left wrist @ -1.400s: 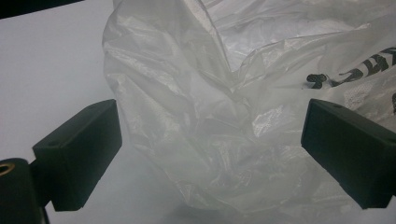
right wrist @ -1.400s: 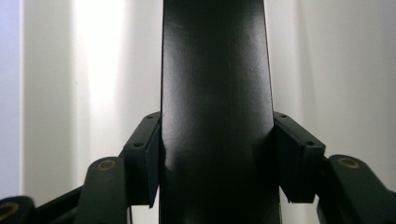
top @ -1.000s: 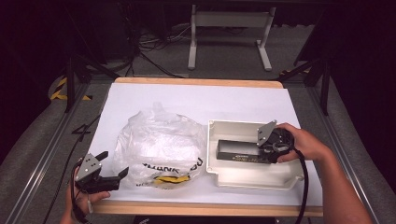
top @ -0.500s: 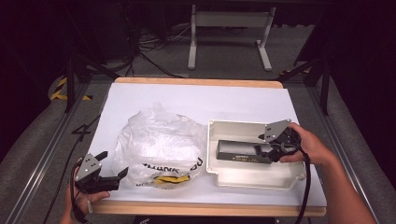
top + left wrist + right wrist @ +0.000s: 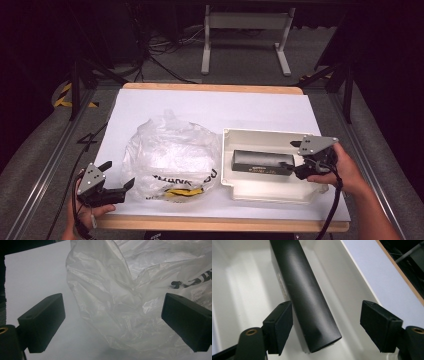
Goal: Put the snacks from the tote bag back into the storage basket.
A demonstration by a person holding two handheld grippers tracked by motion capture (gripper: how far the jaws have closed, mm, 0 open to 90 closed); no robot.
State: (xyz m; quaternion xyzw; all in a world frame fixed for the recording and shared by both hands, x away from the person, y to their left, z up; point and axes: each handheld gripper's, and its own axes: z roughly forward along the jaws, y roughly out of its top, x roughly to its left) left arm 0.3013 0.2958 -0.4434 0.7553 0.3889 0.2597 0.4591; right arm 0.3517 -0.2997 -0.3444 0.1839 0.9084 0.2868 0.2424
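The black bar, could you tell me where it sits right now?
In the high view the black bar lies inside the white tray at table right, beside the plastic bag, its end between the right claw's open jaws.

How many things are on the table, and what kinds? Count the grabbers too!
Bag: 1
Tray: 1
Black bar: 1
Grippers: 2, the left gripper and the right gripper
Total: 5
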